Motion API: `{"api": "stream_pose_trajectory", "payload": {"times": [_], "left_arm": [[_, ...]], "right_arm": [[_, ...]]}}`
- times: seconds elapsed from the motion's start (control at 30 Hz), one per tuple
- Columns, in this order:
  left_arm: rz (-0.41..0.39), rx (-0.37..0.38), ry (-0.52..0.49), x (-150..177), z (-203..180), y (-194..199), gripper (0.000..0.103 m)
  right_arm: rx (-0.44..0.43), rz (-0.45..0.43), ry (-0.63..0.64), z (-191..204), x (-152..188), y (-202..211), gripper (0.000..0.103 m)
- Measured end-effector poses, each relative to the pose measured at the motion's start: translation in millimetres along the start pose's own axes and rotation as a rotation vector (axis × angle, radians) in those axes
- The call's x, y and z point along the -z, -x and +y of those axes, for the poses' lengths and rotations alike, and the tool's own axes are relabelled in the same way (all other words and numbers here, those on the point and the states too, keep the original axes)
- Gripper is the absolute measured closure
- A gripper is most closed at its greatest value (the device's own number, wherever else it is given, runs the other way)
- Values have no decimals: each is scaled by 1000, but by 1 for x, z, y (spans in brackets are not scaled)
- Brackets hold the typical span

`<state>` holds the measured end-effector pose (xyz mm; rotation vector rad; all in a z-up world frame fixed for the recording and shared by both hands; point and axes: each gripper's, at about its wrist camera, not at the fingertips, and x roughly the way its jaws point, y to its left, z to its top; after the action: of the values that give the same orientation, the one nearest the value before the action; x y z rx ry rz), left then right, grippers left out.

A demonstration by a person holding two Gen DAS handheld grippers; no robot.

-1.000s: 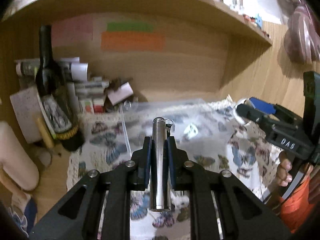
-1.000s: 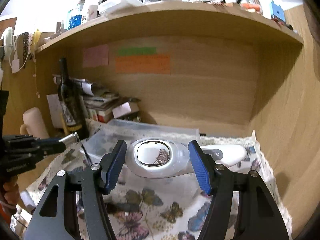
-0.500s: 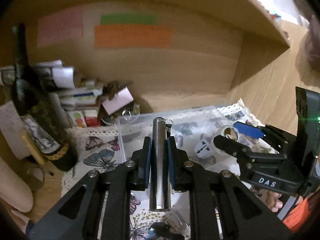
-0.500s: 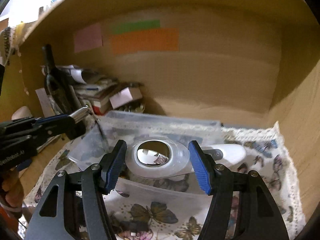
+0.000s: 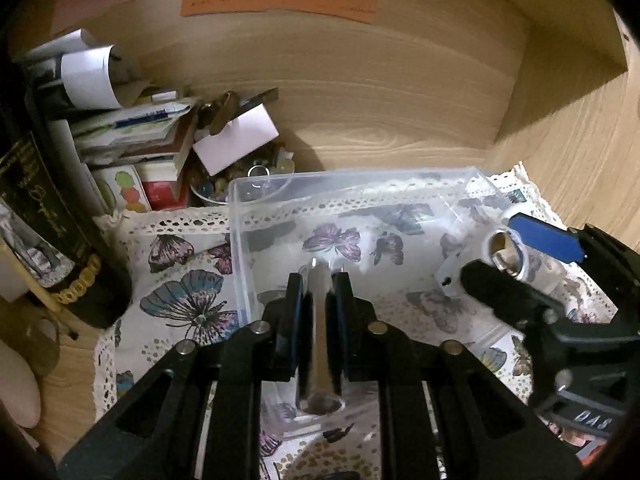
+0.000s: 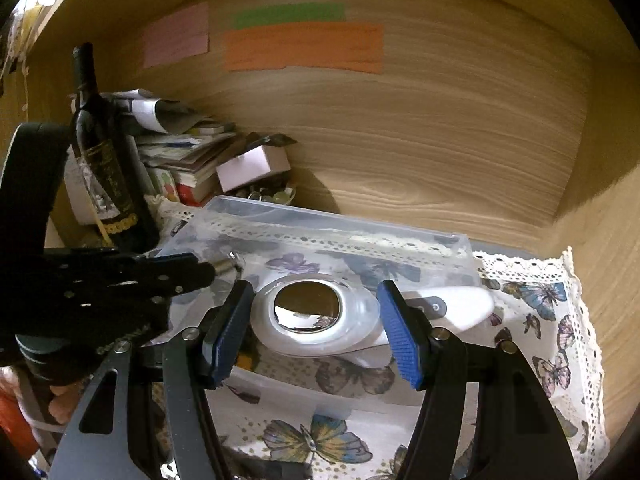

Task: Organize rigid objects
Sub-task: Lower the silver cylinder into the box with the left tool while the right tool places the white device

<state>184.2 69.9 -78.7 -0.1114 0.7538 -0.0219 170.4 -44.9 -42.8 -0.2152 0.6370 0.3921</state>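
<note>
My left gripper (image 5: pixel 317 292) is shut on a shiny metal cylinder (image 5: pixel 319 344) and holds it over the near part of a clear plastic box (image 5: pixel 352 178). The box sits on a butterfly cloth (image 5: pixel 180 300). My right gripper (image 6: pixel 314 316) is shut on a white handheld device with a round mirror-like face (image 6: pixel 308 312), above the same box (image 6: pixel 332 220). In the left wrist view the right gripper (image 5: pixel 520 256) reaches in from the right with the device (image 5: pixel 508 254). In the right wrist view the left gripper (image 6: pixel 212 270) comes in from the left with the cylinder tip (image 6: pixel 228 266).
A dark wine bottle (image 6: pixel 102 152) stands at the left beside a pile of papers and boxes (image 5: pixel 132 128) and a bowl of small items (image 5: pixel 248 176). Wooden walls (image 6: pixel 440 140) close the back and right. Coloured paper notes (image 6: pixel 304 46) hang on the back wall.
Both grippers have moved forward and down, with their objects, to over the clear box. The shelf above has left view.
</note>
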Motion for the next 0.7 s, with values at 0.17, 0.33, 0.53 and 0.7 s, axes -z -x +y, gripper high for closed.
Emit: {"api": "stream_pose_trajectory", "payload": {"times": [0.17,0.33,0.53,0.7], "left_arm": [[-14,3,-1,-1,-2,7,88],[-34,15,4,-4,-1,21,88],[-66,17,14,-2,-1,39,69],[-77,14,9,3,-2,51,61]], "right_arm": [[-44,45,-20,2,3,-12,42],[-13,66,-21,1,4,-19,42],[13,89,-3,4,2,-25,40],[-3,116,-9,4,4,-31,32]]}}
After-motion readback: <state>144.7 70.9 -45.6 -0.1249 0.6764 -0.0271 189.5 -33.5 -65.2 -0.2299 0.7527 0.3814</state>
